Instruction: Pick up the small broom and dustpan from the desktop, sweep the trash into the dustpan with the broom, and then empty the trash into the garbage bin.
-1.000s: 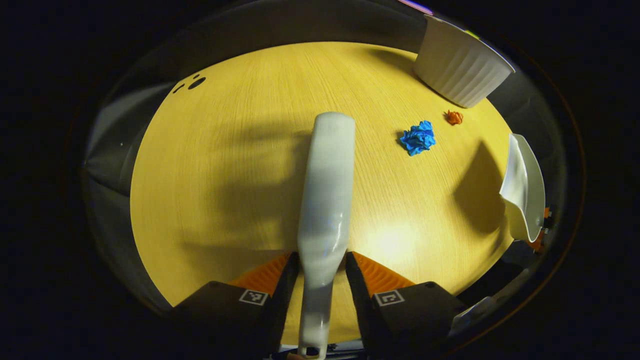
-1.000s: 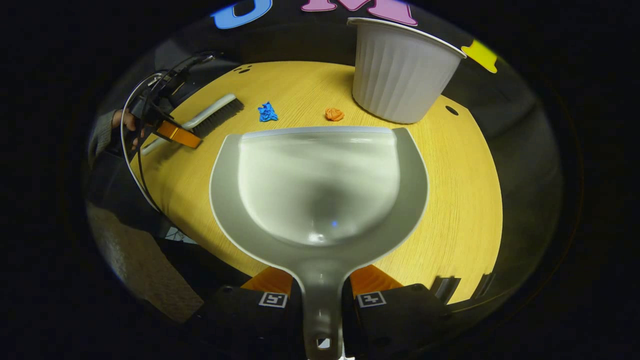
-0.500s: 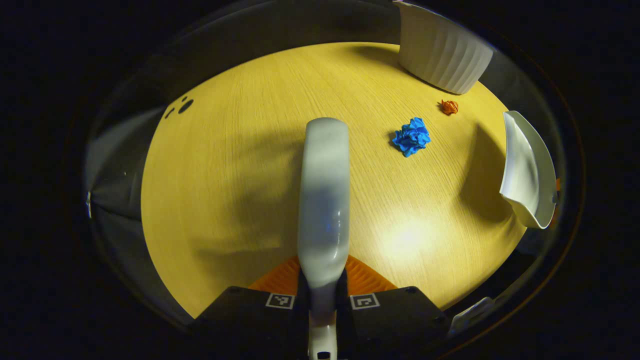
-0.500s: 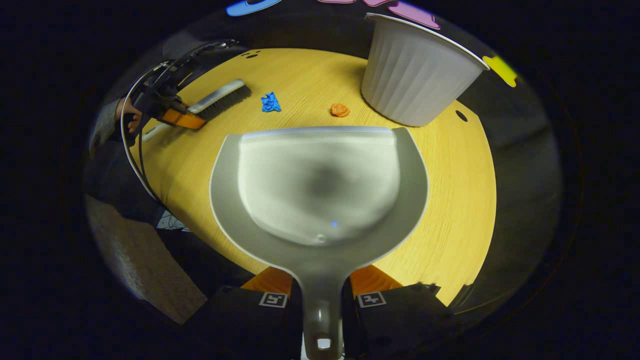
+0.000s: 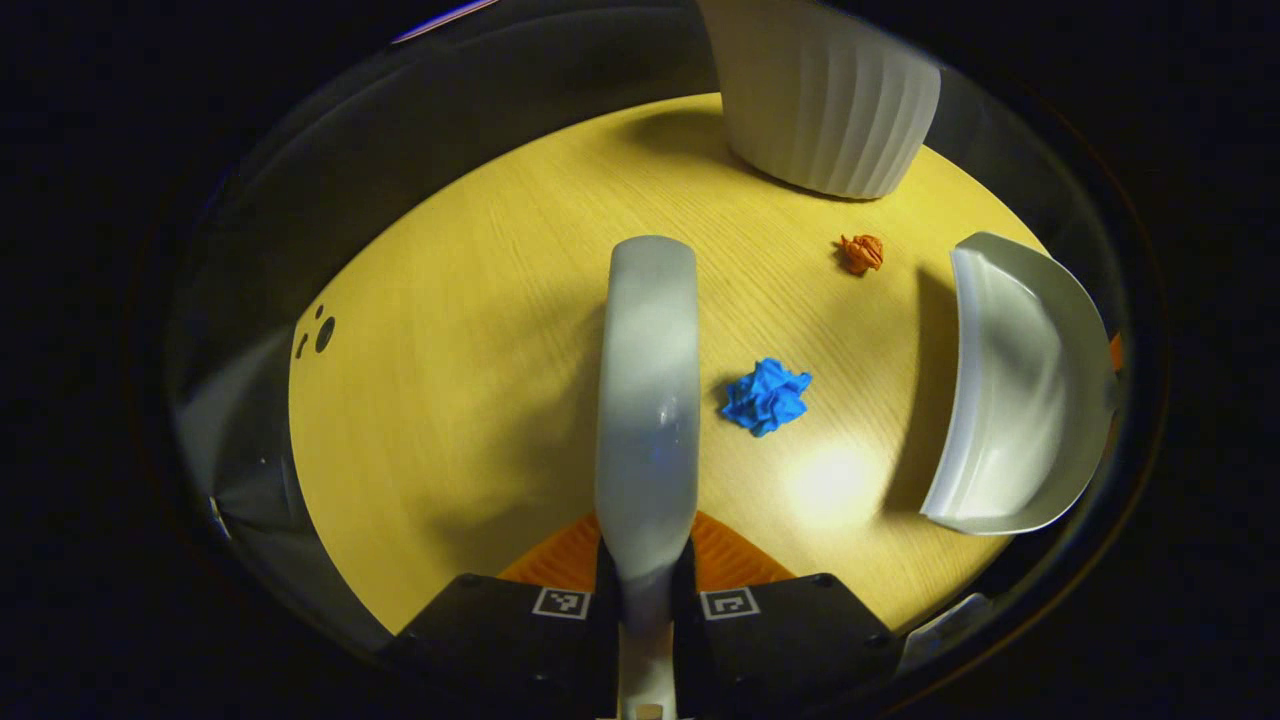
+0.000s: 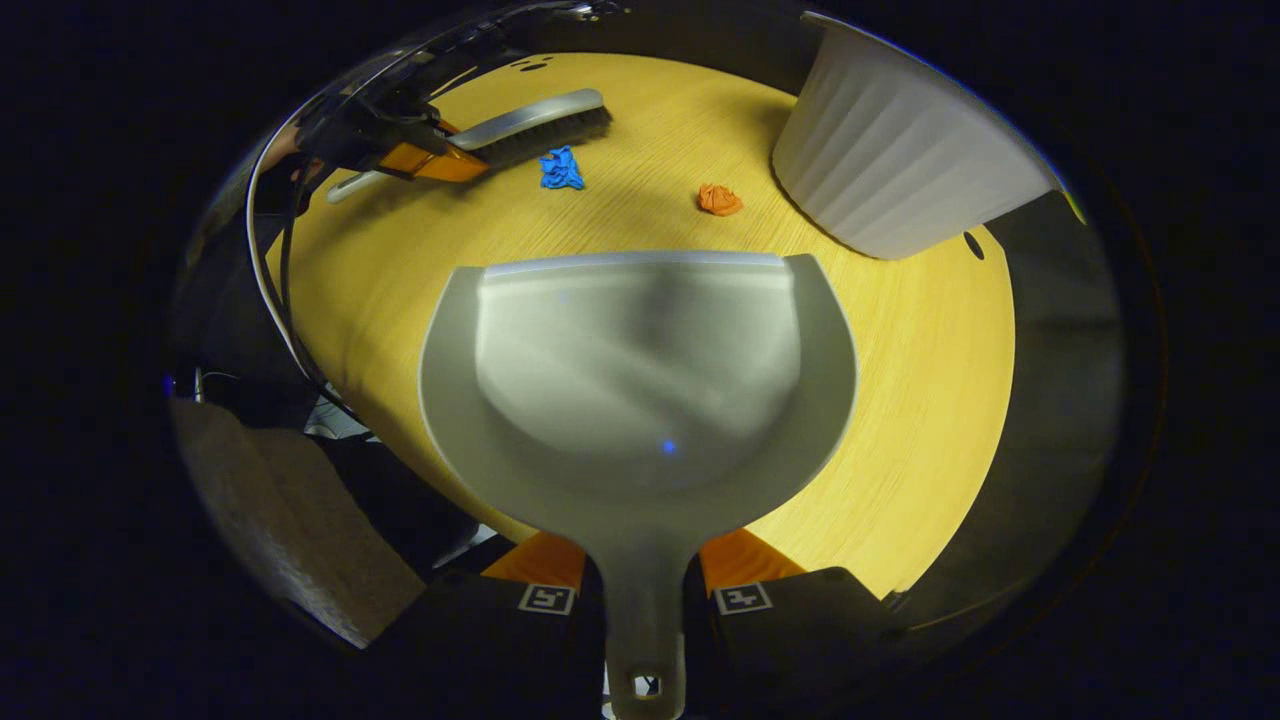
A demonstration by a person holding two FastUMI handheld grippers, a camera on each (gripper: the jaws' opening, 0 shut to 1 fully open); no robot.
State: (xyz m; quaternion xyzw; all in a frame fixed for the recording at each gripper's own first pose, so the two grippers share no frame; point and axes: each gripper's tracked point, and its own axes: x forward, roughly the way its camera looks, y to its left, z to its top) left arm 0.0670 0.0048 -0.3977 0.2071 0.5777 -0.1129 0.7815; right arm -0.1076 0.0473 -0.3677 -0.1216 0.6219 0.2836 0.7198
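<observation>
Broom (image 5: 648,400) beside blue wad (image 5: 767,396) (bin (image 5: 825,95) beyond)

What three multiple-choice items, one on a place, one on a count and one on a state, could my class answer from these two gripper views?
1. Where does the blue paper wad lie?
A. in the dustpan
B. on the desktop beside the broom
C. in the bin

2. How many crumpled wads lie on the desktop?
A. one
B. two
C. four

3. What is the right gripper doing?
A. hanging open
B. gripping the bin
C. gripping the dustpan handle

Answers:
1 B: it sits right of the broom.
2 B: blue plus the orange wad.
3 C: both fingers clamp the handle of the dustpan.
</observation>
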